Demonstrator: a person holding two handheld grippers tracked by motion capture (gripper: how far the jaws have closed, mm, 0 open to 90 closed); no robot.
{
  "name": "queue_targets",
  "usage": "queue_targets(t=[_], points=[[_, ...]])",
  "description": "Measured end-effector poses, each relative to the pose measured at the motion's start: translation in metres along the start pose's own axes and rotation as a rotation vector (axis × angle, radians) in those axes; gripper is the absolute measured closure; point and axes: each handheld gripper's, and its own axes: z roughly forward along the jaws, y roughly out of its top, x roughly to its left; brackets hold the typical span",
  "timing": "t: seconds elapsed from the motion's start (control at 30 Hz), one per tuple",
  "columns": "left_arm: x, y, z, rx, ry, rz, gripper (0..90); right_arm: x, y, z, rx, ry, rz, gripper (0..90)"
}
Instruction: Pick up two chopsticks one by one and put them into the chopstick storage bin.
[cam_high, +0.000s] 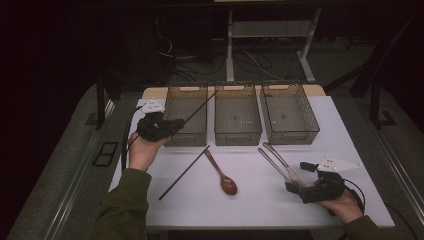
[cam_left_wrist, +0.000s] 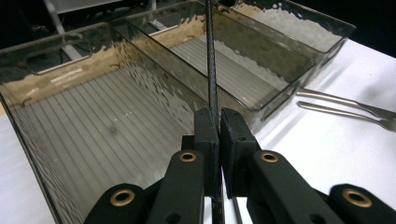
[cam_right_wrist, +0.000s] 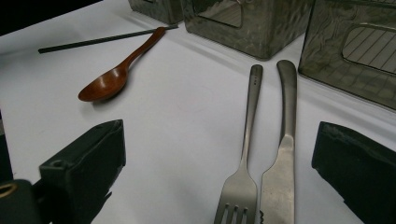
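1. A black chopstick (cam_left_wrist: 211, 70) is clamped between the closed fingers of the left gripper (cam_high: 176, 125), its long axis slanting up over the leftmost bin (cam_high: 186, 114).
2. The right gripper (cam_high: 291, 186) is held with fingers apart on the tabletop (cam_high: 250, 200), with the fork (cam_right_wrist: 247, 140) and knife (cam_right_wrist: 284, 149) lying lengthwise between them.

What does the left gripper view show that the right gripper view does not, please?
Left gripper view: the left gripper shut on a black chopstick above the left bin. Right gripper view: the open right gripper, a wooden spoon and a second chopstick on the table. Both: the fork, the knife, the white table and the grey bins.
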Motion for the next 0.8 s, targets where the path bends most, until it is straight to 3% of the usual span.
queue_targets(t=[0.4, 0.8], points=[[0.018, 0.013, 0.017, -0.003, 0.030, -0.004, 85.1, -0.001, -0.001, -0.002, -0.004, -0.002, 0.006, 2.1], [0.048, 0.013, 0.034, 0.024, 0.096, -0.060, 85.1, -0.001, -0.001, -0.002, -0.004, -0.002, 0.007, 2.1]])
